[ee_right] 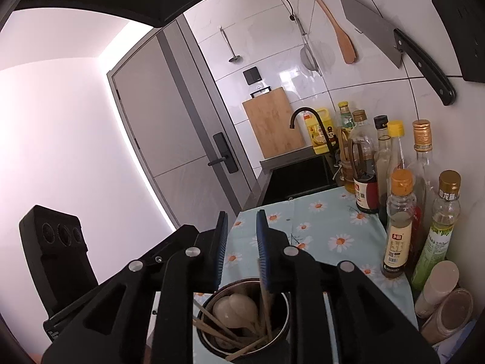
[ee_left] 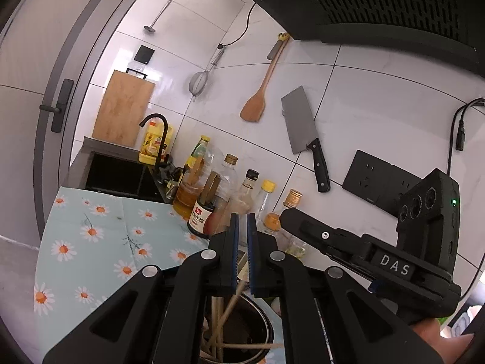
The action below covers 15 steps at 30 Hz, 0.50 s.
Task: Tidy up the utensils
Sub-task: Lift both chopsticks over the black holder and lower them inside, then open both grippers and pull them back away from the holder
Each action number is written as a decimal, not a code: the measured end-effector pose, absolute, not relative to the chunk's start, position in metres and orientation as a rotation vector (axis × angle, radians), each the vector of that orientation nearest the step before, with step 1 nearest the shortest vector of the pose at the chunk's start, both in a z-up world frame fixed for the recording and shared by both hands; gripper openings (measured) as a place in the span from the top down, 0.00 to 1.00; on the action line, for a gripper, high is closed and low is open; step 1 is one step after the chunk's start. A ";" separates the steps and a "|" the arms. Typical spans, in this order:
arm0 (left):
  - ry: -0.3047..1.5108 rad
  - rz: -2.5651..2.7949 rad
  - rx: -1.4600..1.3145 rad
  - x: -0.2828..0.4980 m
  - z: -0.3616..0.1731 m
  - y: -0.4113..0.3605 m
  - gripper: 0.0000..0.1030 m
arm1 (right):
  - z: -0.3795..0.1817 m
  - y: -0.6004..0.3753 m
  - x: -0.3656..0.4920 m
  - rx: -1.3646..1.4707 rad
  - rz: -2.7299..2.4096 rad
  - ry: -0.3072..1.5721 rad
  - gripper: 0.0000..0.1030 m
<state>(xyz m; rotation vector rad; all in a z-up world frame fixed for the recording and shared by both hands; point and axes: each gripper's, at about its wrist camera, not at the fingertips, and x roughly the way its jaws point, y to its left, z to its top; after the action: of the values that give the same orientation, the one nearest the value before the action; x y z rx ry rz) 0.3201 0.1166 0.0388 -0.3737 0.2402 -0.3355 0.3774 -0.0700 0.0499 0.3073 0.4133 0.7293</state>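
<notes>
A round metal utensil holder (ee_right: pixel 277 327) stands on the daisy-print cloth (ee_right: pixel 321 230), with several wooden chopsticks (ee_right: pixel 212 324) and white spoons (ee_right: pixel 233 309) in it. It also shows in the left wrist view (ee_left: pixel 263 330), with chopsticks (ee_left: pixel 230 306) leaning out. My left gripper (ee_left: pixel 242 236) hangs just above the holder, jaws nearly closed with a narrow gap, empty. My right gripper (ee_right: pixel 241 242) is above the holder, jaws open, with one chopstick (ee_right: pixel 265 291) rising beside its right finger. The right gripper's body (ee_left: pixel 379 257) shows in the left wrist view.
A row of sauce and oil bottles (ee_right: pixel 400 224) lines the wall at the right. A cleaver (ee_left: pixel 303 127), wooden spatula (ee_left: pixel 257 103), strainer (ee_left: pixel 200 83) and ladle hang on the tiled wall. A sink (ee_left: pixel 121 176) with black tap and a cutting board (ee_left: pixel 124 109) lie beyond.
</notes>
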 end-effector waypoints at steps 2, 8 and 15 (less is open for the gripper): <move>0.242 -0.335 -0.387 0.318 0.039 0.119 0.95 | 0.052 -0.071 0.375 0.306 0.727 0.406 0.80; 0.241 -0.332 -0.390 0.308 0.044 0.122 0.84 | 0.059 -0.078 0.368 0.324 0.721 0.408 0.73; 0.225 -0.318 -0.365 0.282 0.057 0.123 0.81 | 0.072 -0.086 0.344 0.290 0.659 0.391 0.55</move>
<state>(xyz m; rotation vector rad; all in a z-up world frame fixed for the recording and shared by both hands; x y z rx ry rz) 0.2816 0.1235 0.0570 -0.3654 0.2253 -0.3180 0.3440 -0.0859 0.0721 0.2896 0.3914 0.6586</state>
